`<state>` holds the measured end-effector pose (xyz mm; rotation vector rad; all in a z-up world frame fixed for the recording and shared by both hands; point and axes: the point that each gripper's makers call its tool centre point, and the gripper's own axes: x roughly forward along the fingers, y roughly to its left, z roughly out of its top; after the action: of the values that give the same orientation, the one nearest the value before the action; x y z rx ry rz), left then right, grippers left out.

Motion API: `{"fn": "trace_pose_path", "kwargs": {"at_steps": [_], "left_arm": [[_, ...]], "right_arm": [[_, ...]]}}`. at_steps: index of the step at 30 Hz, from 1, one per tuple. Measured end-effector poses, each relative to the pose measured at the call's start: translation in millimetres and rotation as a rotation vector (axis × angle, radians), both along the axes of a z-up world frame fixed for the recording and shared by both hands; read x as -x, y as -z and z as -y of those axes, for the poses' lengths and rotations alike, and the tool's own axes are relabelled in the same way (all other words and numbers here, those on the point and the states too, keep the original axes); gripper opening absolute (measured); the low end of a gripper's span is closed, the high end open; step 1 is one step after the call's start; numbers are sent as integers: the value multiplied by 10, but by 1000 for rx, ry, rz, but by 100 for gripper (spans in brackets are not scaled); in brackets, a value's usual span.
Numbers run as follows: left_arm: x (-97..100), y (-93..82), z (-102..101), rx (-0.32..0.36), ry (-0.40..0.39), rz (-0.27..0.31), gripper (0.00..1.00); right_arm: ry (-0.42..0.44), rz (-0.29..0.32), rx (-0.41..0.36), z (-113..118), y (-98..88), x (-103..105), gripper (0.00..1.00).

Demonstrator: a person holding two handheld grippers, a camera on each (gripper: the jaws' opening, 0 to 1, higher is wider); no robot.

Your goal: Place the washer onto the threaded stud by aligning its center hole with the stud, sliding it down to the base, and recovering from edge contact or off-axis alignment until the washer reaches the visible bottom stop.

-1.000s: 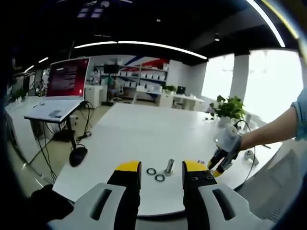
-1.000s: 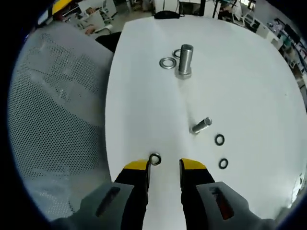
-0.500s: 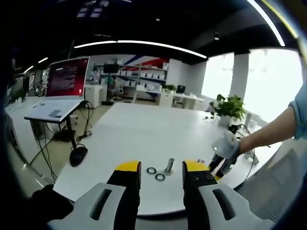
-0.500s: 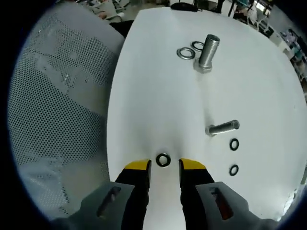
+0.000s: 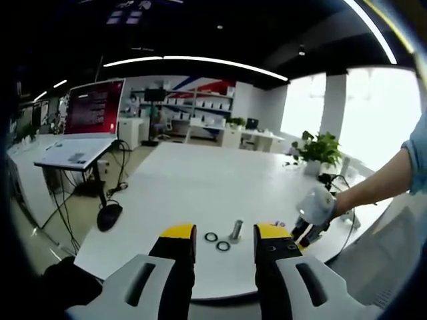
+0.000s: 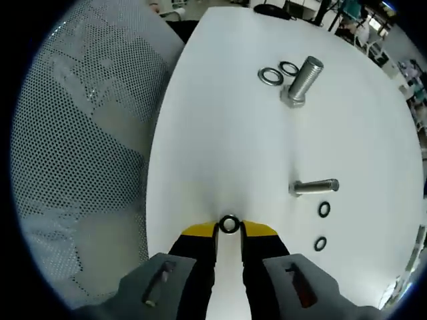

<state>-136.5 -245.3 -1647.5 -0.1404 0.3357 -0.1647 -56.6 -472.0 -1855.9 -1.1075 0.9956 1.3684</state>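
Unbranded throughout: right claw [image 6: 229, 231] pinching washer [image 6: 229, 224], left claw [image 5: 224, 235] agape before stud [image 5: 235, 231].

Shiny metal stud [image 6: 301, 80] on matt white table [image 6: 220, 147].

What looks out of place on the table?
One bolt lies on its side on the white table, while the threaded stud stands upright beside two washers. Nothing looks spilled or damaged.

Each claw [image 6: 229, 235] is black with yellow tips and grey mounts; blue sleeve [image 5: 419, 157].
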Motion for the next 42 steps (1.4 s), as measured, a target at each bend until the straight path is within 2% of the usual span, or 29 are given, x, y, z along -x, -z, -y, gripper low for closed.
{"fn": "trace_pose_path", "kwargs": {"at_steps": [8,23,31,42], "left_arm": [[1,-3,0,1,-1,3,32],[0,-16,6,5,1,9,32],[1,-20,7,6,2,12,32],[4,-21,11,5,5,12,32]], "right_arm": [[8,22,-4,17,-15,-22,14],[54,36,-47,-19,-392,-116,14],[67,61,-68,-93,-593,-257,14],[95,99,-98,-189,-715,-414,14]]}}
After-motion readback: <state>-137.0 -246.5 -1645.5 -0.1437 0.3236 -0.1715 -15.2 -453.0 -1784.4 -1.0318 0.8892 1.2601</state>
